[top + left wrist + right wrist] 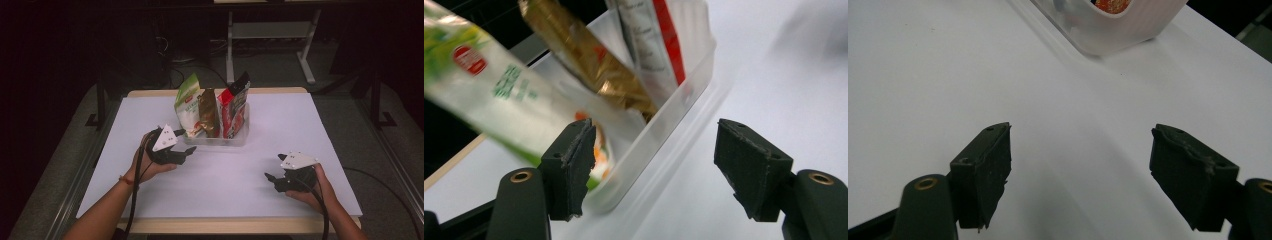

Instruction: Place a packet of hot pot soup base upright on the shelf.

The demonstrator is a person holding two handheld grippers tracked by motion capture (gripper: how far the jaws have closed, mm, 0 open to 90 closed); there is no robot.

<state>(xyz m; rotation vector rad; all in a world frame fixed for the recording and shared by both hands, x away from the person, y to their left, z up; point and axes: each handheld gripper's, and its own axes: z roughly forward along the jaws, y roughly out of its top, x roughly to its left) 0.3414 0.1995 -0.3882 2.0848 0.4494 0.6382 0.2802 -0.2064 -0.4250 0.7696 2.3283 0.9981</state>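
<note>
A clear plastic bin stands at the middle back of the white table. Three snack bags stand upright in it: a green-and-white bag on the left, a gold bag in the middle and a red bag on the right. My left gripper is open just in front of the bin's left corner. In the left gripper view the green-and-white bag, gold bag, red bag and bin wall lie close ahead of the left gripper. My right gripper rests open near the front right, its jaws holding nothing.
The bin's corner shows at the top of the right gripper view. Bare white tabletop lies between the two grippers. Beyond the table's far edge are dark floor, cables and a white desk frame.
</note>
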